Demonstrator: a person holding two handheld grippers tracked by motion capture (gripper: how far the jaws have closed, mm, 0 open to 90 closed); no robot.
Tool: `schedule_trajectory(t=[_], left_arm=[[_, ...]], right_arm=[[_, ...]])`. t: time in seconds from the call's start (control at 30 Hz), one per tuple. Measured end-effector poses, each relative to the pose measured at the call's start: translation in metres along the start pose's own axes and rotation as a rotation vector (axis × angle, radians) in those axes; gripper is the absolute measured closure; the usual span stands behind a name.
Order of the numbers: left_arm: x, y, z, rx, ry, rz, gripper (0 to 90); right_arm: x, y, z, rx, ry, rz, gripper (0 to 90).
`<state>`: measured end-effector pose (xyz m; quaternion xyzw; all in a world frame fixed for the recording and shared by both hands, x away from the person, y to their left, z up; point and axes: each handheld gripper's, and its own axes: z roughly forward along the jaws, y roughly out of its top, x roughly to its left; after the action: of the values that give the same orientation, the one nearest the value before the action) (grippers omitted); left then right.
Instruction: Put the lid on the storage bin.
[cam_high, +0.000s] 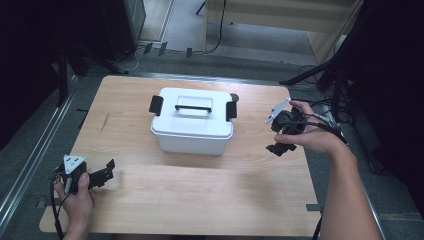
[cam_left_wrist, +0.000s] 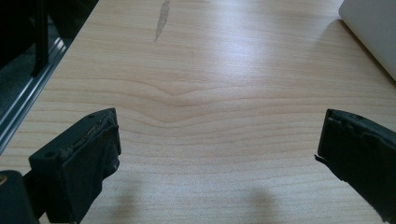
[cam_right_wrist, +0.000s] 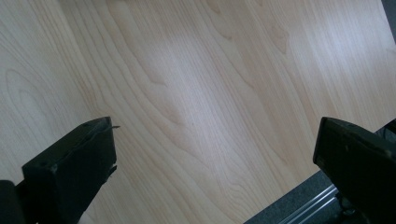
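Observation:
A white lidded box (cam_high: 192, 127) stands in the middle of the wooden table (cam_high: 200, 185), with a black handle (cam_high: 193, 107) on top and a black latch (cam_high: 156, 105) at each end. My left gripper (cam_high: 106, 170) rests low at the table's front left corner, open and empty, pointing toward the box. In the left gripper view its jaws (cam_left_wrist: 217, 149) stand wide apart over bare wood, with the box's corner (cam_left_wrist: 373, 32) at the upper right. My right gripper (cam_high: 279, 146) hovers to the right of the box, tilted downward. It is open (cam_right_wrist: 215, 154) over bare wood near the table's edge.
A grey smear (cam_left_wrist: 162, 18) marks the wood left of the box. A metal rail (cam_high: 30, 160) runs along the floor at the left. Black stand legs (cam_high: 320, 75) and cables lie beyond the right edge. Light wooden furniture (cam_high: 280, 15) stands at the back.

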<state>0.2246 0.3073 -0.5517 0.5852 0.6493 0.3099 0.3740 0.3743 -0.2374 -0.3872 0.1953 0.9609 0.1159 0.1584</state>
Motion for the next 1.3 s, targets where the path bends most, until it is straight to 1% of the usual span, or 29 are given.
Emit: schedule_trajectory(t=[0.1, 0.13, 0.27, 0.4, 0.8, 1.0, 1.07, 1.3], left_arm=[[0.000, 0.000, 0.000, 0.000, 0.000, 0.001, 0.0], [0.000, 0.000, 0.000, -0.001, -0.001, 0.003, 0.0], [0.000, 0.000, 0.000, 0.000, 0.000, 0.004, 0.0], [0.000, 0.000, 0.000, -0.001, -0.007, 0.004, 0.0], [-0.001, 0.000, -0.001, -0.004, -0.002, 0.011, 0.0], [-0.001, 0.000, -0.001, -0.006, -0.001, 0.014, 0.0], [-0.001, 0.000, -0.001, -0.007, -0.002, 0.013, 0.0], [-0.001, -0.001, -0.001, -0.009, -0.003, 0.013, 0.0]], right_arm=[[0.002, -0.007, 0.002, 0.005, -0.002, 0.014, 0.0], [0.002, -0.008, 0.002, 0.003, 0.000, 0.010, 0.0], [0.005, -0.019, 0.005, 0.002, -0.006, 0.031, 0.0], [0.010, -0.031, 0.008, -0.011, -0.010, 0.038, 0.0], [0.024, -0.068, 0.019, -0.035, -0.003, 0.109, 0.0], [0.031, -0.083, 0.023, -0.056, -0.006, 0.137, 0.0], [0.034, -0.087, 0.025, -0.064, -0.005, 0.155, 0.0], [0.046, -0.100, 0.032, -0.093, -0.012, 0.188, 0.0]])
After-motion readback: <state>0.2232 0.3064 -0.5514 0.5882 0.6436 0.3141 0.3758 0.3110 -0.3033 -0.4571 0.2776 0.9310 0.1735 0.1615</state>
